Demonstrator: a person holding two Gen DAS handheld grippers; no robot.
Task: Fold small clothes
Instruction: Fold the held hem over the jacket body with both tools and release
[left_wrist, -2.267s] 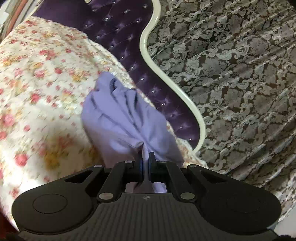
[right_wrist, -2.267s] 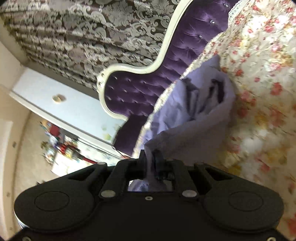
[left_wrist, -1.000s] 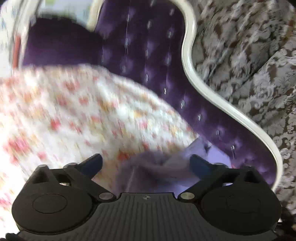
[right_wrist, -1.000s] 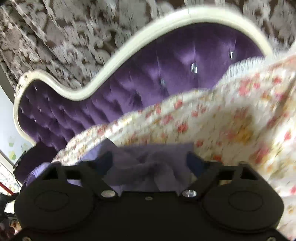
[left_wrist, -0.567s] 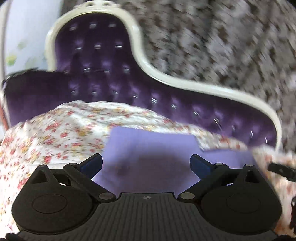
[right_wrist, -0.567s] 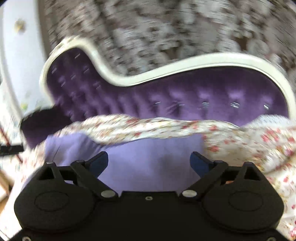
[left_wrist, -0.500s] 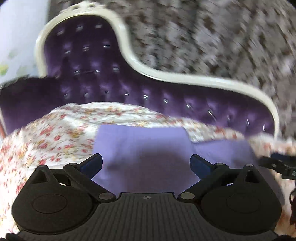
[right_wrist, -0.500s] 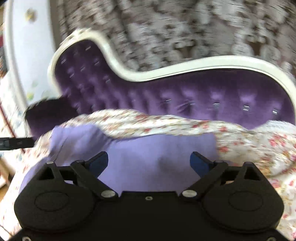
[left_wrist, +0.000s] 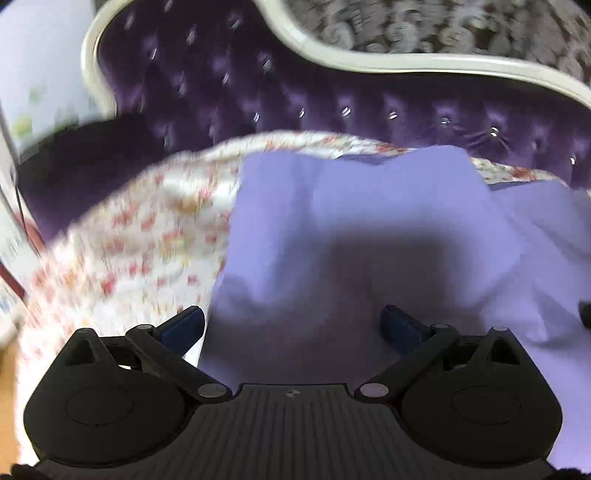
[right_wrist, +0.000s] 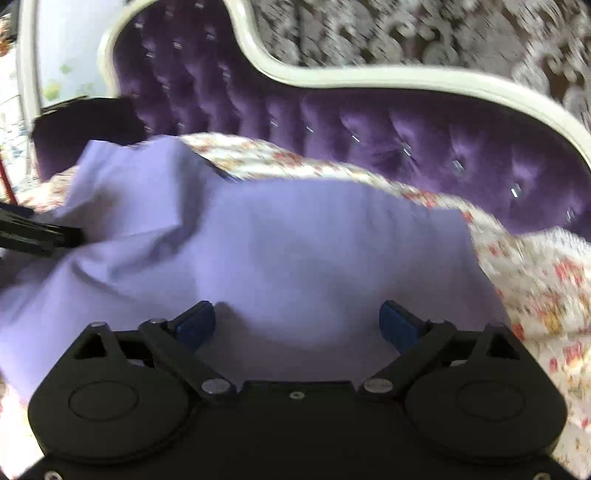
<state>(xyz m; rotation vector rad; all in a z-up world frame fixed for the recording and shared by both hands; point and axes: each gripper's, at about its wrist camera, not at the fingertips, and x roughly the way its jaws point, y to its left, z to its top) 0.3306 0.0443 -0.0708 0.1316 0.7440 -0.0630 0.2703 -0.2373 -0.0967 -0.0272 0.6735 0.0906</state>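
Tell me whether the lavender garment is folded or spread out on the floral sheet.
Mostly spread, not neatly folded: the lavender garment lies wide across the floral sheet, rumpled, with one flap doubled over at its left. Layers underneath: cannot tell.

Motion blur across both views. Floral bedspread smeared on the left in left wrist view, flowers unreadable; same on the right in right wrist view. Lavender garment cut off at right edge in left wrist view, near hem hidden behind left claw body; in right wrist view cut off at left edge, near part hidden behind right claw. Garment type unclear. Dark object at left edge in right wrist view, cropped, probably the other claw. Headboard cut off right. Far-left room clutter too small and blurred.
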